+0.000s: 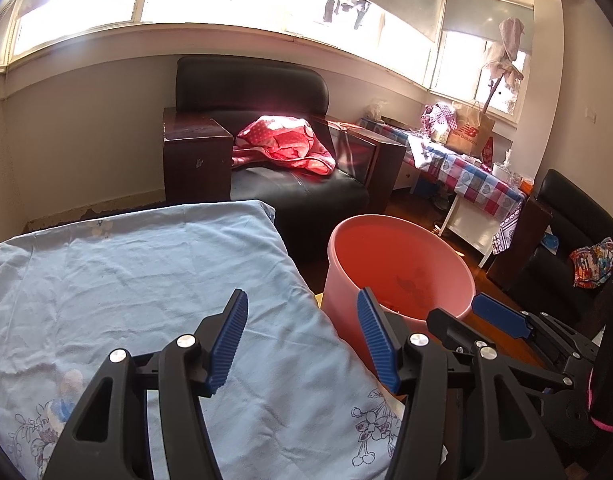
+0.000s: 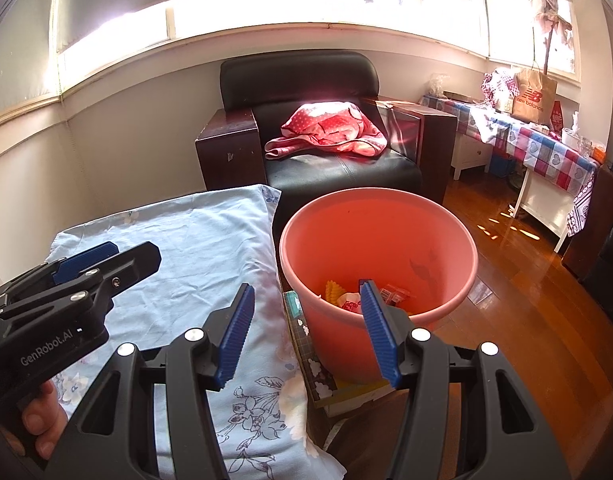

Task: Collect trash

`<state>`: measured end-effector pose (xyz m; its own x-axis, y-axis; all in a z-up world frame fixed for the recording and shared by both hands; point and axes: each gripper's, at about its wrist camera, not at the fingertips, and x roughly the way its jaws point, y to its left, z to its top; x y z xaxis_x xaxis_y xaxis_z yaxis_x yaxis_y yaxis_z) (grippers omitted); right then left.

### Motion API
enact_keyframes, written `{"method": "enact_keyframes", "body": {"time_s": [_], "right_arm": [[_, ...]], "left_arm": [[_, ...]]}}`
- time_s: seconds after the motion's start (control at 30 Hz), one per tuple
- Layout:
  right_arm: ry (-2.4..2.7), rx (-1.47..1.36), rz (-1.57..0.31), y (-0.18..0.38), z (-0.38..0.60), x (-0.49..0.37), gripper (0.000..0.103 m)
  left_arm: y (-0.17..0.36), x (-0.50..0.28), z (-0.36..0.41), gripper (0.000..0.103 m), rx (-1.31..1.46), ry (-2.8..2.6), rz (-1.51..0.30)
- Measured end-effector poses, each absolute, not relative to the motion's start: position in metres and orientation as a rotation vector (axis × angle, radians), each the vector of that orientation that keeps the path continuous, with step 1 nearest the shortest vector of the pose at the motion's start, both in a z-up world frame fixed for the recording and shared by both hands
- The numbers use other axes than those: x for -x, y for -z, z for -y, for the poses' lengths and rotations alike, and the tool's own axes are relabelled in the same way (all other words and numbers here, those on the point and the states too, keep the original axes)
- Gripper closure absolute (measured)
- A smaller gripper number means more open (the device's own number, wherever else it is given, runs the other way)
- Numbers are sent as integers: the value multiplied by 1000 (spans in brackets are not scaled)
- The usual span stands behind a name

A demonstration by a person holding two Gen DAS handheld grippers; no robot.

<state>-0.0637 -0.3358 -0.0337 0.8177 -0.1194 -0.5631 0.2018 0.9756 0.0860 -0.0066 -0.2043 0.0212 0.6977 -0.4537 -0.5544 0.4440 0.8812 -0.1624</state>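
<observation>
A pink plastic bucket (image 2: 426, 224) stands on the floor beside a table covered by a light blue floral cloth (image 2: 194, 248). Several pieces of trash (image 2: 346, 298), yellow, white and red, lie at its bottom. My right gripper (image 2: 306, 316) is open and empty, held over the near rim of the bucket. My left gripper (image 1: 302, 328) is open and empty above the cloth's (image 1: 146, 280) right edge, next to the bucket (image 1: 402, 256). Each gripper shows in the other's view: the right one (image 1: 502, 316) and the left one (image 2: 86, 264).
A black leather armchair (image 2: 342, 176) with a pink cloth (image 2: 330, 128) on its seat stands behind the bucket. A side table with a checked cloth (image 2: 546, 148) and a paper bag stands at right. A patterned box (image 2: 306, 344) lies at the bucket's foot on the wood floor.
</observation>
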Motion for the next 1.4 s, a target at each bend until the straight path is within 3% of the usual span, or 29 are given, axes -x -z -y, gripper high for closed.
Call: {"method": "enact_keyframes", "body": {"time_s": [1.4], "right_arm": [[224,-143,-499,12,319,84,47]], "left_arm": [[-14,24,186,45,19,443,-635]]}}
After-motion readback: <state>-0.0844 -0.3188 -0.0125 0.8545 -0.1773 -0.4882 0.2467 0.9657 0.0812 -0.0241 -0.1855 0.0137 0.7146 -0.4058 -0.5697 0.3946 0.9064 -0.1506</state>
